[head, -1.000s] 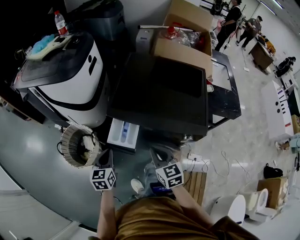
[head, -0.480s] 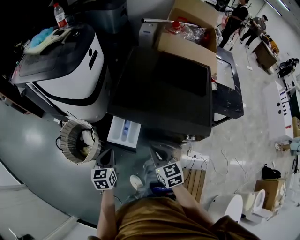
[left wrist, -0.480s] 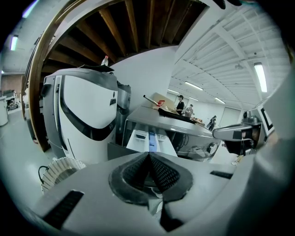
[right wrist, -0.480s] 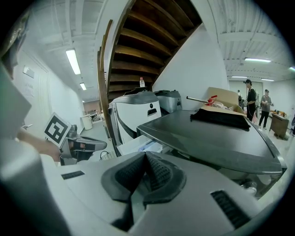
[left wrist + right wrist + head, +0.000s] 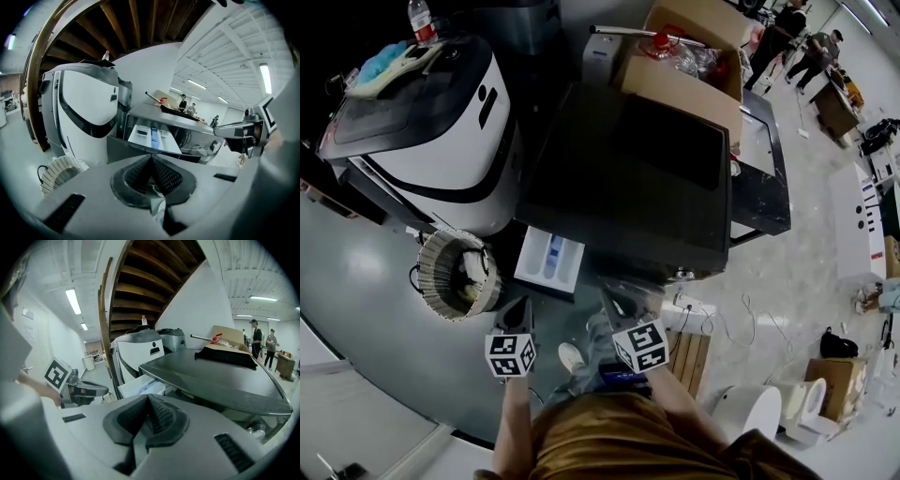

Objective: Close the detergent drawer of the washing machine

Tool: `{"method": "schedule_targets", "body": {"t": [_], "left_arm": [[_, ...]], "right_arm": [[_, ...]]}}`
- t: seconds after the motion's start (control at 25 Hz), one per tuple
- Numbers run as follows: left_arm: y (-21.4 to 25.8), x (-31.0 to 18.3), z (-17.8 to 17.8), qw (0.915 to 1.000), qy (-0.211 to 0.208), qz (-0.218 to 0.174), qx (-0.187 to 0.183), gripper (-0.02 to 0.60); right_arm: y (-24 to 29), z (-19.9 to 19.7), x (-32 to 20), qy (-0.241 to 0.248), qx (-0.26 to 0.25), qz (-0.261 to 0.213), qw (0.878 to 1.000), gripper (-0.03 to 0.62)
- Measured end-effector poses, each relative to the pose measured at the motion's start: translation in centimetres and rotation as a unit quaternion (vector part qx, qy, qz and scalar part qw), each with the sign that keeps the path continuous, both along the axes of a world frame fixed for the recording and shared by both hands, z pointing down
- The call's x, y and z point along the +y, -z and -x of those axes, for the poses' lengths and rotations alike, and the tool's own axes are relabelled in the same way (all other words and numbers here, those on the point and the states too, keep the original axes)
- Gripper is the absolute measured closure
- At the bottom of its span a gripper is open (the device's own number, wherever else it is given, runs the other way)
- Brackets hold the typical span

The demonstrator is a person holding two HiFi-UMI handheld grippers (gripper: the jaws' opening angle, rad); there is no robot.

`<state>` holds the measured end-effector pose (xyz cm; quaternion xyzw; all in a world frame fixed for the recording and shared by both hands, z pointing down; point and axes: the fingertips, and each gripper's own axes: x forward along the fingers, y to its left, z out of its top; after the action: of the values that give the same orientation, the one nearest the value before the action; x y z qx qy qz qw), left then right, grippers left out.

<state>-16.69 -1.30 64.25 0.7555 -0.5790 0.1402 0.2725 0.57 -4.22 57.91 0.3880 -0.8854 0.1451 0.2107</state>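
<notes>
Left gripper (image 5: 518, 307), right gripper (image 5: 612, 302) barely shifted, hovering near detergent drawer (image 5: 549, 262); both jaw pairs together, empty. Drawer still out of washing machine (image 5: 628, 178).

- Can't see the front of the washing machine (image 5: 628, 178) from the head view; tucked under its own dark top.
- Catching only the outer part of the drawer (image 5: 549, 262), with the rest buried beneath that top.
- Can't make out what fills the drawer's compartments; too small in both gripper views.
- Missing the top of the bottle (image 5: 419, 17), clipped by the upper edge.
- Can't tell what lies inside the basket (image 5: 457, 275); too dim.
- Missing most of the brown shirt (image 5: 619, 441), cut at the bottom edge.
- Can't resolve the far-off people (image 5: 786, 28); too small.
</notes>
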Motion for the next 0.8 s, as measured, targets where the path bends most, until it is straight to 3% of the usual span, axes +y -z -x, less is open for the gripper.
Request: {"method": "schedule_targets", "body": {"t": [0.8], "left_arm": [[-1.0,-1.2,-1.5,0.9997,-0.014,0.01,0.019,0.557]], "right_arm": [[-0.4,-1.5,-0.5,-0.014,-0.007,0.01,1.0,0.582]]}}
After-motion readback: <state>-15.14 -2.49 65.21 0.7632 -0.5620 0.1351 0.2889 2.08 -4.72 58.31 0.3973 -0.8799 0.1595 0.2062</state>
